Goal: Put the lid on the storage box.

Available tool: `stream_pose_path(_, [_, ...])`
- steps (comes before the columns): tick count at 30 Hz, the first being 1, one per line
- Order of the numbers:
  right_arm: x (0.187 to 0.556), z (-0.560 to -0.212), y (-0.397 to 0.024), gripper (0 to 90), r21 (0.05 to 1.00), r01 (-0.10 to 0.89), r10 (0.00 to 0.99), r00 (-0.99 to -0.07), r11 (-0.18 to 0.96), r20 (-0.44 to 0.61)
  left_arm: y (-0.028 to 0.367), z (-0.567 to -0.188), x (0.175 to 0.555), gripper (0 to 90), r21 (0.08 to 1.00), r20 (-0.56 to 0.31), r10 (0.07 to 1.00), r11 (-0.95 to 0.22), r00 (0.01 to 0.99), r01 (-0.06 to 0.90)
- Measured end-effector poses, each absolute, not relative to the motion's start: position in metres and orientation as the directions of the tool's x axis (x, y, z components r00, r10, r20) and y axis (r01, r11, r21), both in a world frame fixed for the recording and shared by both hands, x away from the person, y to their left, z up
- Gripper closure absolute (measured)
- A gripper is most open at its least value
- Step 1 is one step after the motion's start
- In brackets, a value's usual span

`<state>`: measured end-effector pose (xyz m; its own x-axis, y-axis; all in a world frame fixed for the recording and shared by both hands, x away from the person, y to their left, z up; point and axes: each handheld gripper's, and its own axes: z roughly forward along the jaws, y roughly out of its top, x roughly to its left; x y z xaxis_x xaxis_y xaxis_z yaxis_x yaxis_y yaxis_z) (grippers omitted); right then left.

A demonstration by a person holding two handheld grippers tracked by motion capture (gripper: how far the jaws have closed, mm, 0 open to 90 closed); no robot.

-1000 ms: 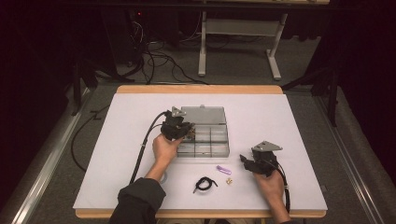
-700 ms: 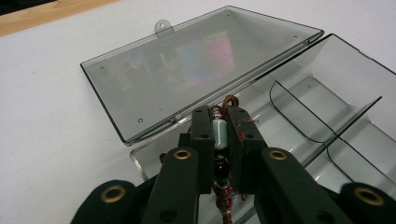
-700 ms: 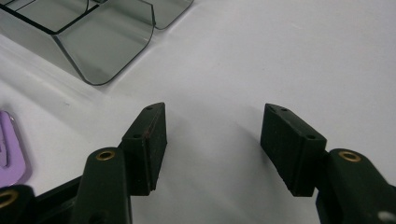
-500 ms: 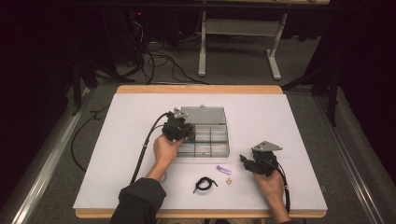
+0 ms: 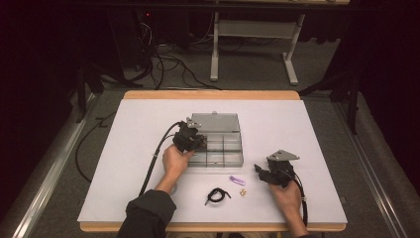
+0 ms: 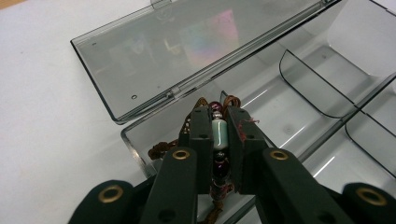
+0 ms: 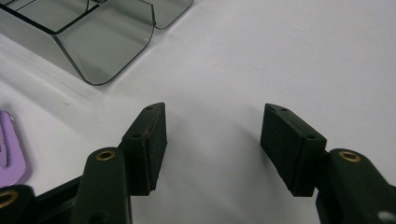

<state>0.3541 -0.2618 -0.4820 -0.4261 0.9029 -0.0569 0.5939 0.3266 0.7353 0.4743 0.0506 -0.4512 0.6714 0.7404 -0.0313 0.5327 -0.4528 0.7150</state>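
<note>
The left gripper (image 6: pixel 219 135) hangs over the near-left compartment of the clear organiser box (image 5: pixel 233 159), jaws nearly together and pinched on a beaded bracelet (image 6: pixel 218 133). A pale green bead sits right between the 2 pads, darker purple beads and brown cord trail below and behind them into the compartment. Just beyond this gripper's tips the box's lid (image 6: pixel 187 46) lies flung open, flat on the white table (image 5: pixel 138 148).

To the right of that gripper and nearer the person, a black cord loop (image 5: pixel 217 195) lies on the table, then a small gold-coloured piece (image 5: pixel 242 192) and a purple clip (image 5: pixel 236 180).

The right gripper (image 7: pixel 212 140) sits low over bare table, well apart from the left one, its 2 jaws spread wide with nothing between them. The purple clip lies just left of its left jaw, and a corner of the box stands ahead to its left.
</note>
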Motion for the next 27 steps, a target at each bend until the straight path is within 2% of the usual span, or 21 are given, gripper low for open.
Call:
stream_pose_path(3, [0.354, -0.482, -0.262, 41.7, 0.735, 0.594, 0.903, -0.426, 0.327, -0.057, 0.053, -0.45, 0.473, 73.3, 0.72, -0.031, 0.742, -0.449, 0.67, 0.53])
stream_pose_path(8, [0.354, -0.482, -0.262, 41.7, 0.735, 0.594, 0.903, -0.426, 0.326, -0.056, 0.058, -0.446, 0.469, 67.7, 0.738, -0.033, 0.741, -0.434, 0.67, 0.516])
stream_pose_path(27, [0.355, -0.482, -0.262, 41.5, 0.735, 0.597, 0.903, -0.426, 0.322, -0.05, 0.089, -0.427, 0.441, 55.0, 0.787, -0.045, 0.743, -0.386, 0.668, 0.482])
